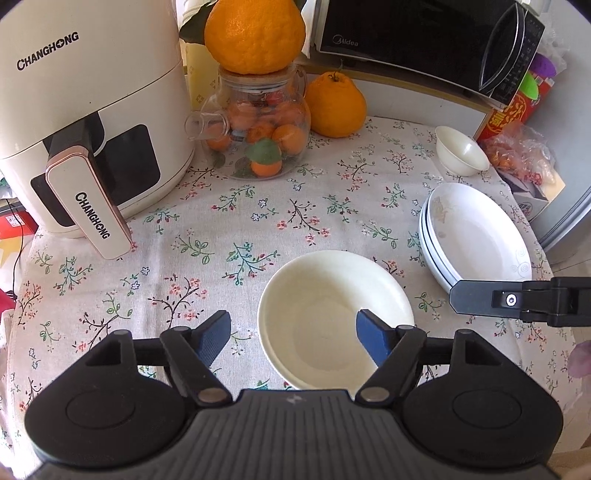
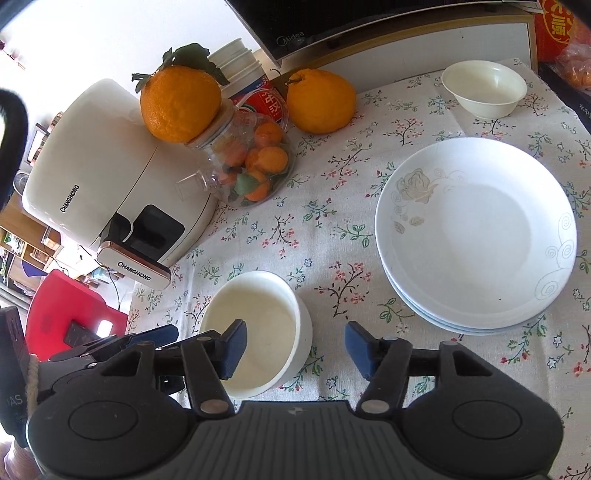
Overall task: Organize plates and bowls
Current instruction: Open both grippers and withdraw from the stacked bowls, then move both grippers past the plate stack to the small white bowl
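Observation:
A cream bowl (image 1: 325, 317) stands on the floral tablecloth (image 1: 207, 236) just ahead of both grippers. My left gripper (image 1: 293, 325) is open, its right finger over the bowl's inside and its left finger outside the rim. My right gripper (image 2: 295, 334) is open too, with the wall of the cream bowl (image 2: 269, 314) between its jaws and the pads clear of it. A stack of white plates (image 2: 476, 229) lies to the right, with a small cream bowl (image 2: 484, 88) behind it. In the left wrist view the plates (image 1: 476, 236) and the small bowl (image 1: 461, 151) sit at the right.
A white air fryer (image 1: 85, 129) fills the left side. A glass jar of tangerines (image 1: 258, 140) topped by a large orange stands behind, with another orange (image 1: 336, 105) beside it. A black microwave (image 1: 417, 33) is at the back. A red seat (image 2: 70, 314) shows below the table's left edge.

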